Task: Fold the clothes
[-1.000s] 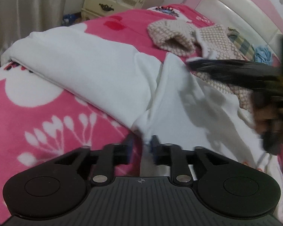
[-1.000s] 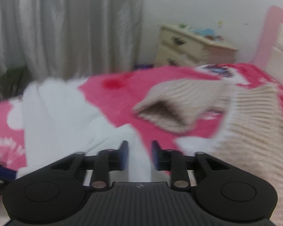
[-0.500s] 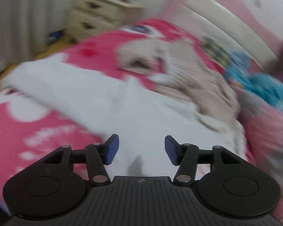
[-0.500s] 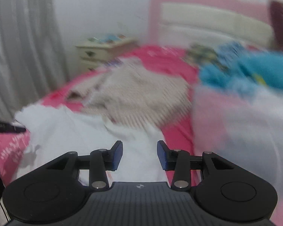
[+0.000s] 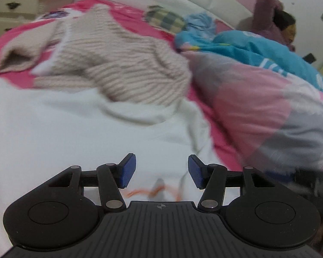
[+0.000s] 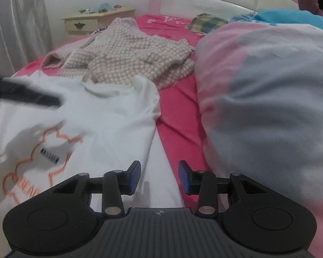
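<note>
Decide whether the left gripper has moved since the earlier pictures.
Yes. The left gripper swung right: the nightstand slid to the view's left edge.

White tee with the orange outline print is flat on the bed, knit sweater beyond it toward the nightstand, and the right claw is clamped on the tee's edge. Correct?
Not quite. The right claw is not clamped on the white tee: the right wrist view shows its blue pads apart with nothing pinched between them, just hovering over the tee's edge. The rest holds: the tee lies on the bed, with the knit sweater beyond it toward the nightstand.
</note>
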The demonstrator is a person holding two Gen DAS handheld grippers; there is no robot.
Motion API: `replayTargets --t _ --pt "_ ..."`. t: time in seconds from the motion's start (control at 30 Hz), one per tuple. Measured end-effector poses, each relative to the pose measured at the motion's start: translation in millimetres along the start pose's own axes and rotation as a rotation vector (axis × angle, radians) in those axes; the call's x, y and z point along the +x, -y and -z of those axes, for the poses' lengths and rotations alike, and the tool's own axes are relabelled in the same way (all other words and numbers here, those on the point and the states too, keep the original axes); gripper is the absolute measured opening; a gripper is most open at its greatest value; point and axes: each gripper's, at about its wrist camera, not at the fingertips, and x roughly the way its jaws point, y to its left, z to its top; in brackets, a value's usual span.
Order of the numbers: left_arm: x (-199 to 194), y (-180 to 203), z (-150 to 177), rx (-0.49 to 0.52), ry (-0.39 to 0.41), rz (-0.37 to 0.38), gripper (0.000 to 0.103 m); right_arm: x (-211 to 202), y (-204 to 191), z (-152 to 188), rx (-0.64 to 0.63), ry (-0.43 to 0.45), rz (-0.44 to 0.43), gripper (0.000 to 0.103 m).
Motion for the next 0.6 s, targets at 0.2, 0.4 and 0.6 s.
replayTargets --t 0.2,0.4,0.6 --pt "72.9 39.1 -20.4 0.141 -0.177 0.080 0.056 -38.3 28.6 49.3 0.243 -0.086 -0.045 0.041" --pt "123.3 69.4 -13.8 0.226 -0.264 0.069 0.050 -32.7 2.1 75.8 -0.075 -0.058 0.098 0.040" --pt "122.3 71.3 -3.3 0.245 -0.233 0.051 0.024 -12.5 -45.1 90.1 -0.491 -0.022 0.145 0.039"
